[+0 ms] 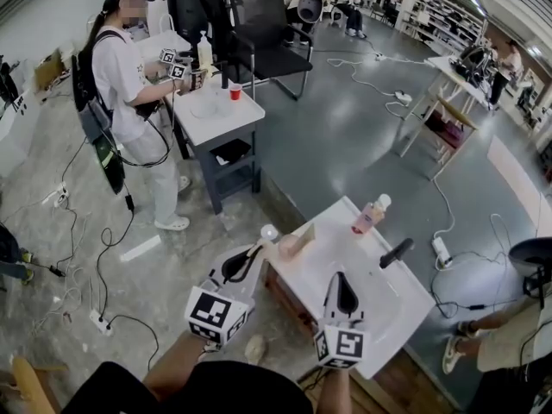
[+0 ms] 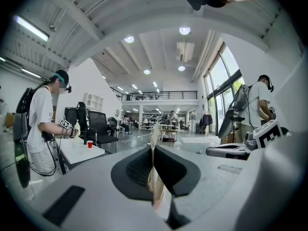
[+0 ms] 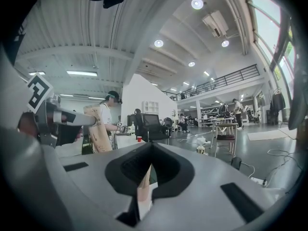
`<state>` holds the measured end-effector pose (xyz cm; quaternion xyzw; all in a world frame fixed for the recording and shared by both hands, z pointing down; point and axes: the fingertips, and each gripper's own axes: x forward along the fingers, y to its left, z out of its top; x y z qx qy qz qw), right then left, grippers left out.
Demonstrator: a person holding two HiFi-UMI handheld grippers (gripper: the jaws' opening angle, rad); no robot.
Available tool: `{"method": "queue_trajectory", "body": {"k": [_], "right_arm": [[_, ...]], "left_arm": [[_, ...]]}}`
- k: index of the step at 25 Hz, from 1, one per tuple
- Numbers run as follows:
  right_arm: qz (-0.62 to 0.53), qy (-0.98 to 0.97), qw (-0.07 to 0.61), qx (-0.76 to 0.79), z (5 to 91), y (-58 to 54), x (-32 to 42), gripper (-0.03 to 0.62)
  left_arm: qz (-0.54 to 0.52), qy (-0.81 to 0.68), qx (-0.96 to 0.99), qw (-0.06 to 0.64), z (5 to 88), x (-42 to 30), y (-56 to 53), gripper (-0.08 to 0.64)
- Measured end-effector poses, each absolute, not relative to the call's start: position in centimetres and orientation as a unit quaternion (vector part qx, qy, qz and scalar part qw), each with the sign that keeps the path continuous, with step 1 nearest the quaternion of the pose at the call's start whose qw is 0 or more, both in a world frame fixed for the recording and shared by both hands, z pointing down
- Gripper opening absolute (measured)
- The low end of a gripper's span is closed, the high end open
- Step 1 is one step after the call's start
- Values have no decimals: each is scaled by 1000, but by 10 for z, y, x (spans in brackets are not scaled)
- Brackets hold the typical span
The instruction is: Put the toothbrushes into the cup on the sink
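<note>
In the head view both grippers hover over the near left part of the white sink (image 1: 379, 317). My left gripper (image 1: 259, 250) is shut on a beige paper toothbrush packet (image 1: 291, 247) that juts right over the sink's corner. That packet (image 3: 98, 131) shows printed and nearly upright in the right gripper view; edge-on, the packet (image 2: 155, 143) is pinched in the left gripper (image 2: 153, 153). My right gripper (image 1: 339, 276) is shut on a thin beige strip (image 3: 144, 186), which I cannot identify. A small white round object (image 1: 269, 231) sits just past the left gripper; I cannot tell if it is the cup.
A pink bottle (image 1: 369, 216) and a black faucet (image 1: 397, 252) stand at the sink's far side. Behind, a person (image 1: 129, 76) works with grippers at another sink table holding a red cup (image 1: 235, 92). Office chairs (image 1: 267, 33), floor cables and a folding table (image 1: 448, 102) surround us.
</note>
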<state>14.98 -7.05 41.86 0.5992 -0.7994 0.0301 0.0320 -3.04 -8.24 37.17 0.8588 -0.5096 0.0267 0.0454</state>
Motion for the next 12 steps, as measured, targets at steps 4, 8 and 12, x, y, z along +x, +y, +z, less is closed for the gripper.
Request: {"method": "queue_trajectory", "body": {"k": [4, 8, 12], "right_arm": [[30, -795, 33, 605, 417, -70, 155, -1], [31, -790, 30, 612, 419, -73, 163, 0], [34, -786, 26, 616, 420, -77, 167, -1]], "left_arm": [[26, -512, 857, 44, 368, -30, -87, 9], [23, -507, 861, 40, 365, -24, -94, 9], [24, -500, 865, 38, 366, -16, -104, 9]]}}
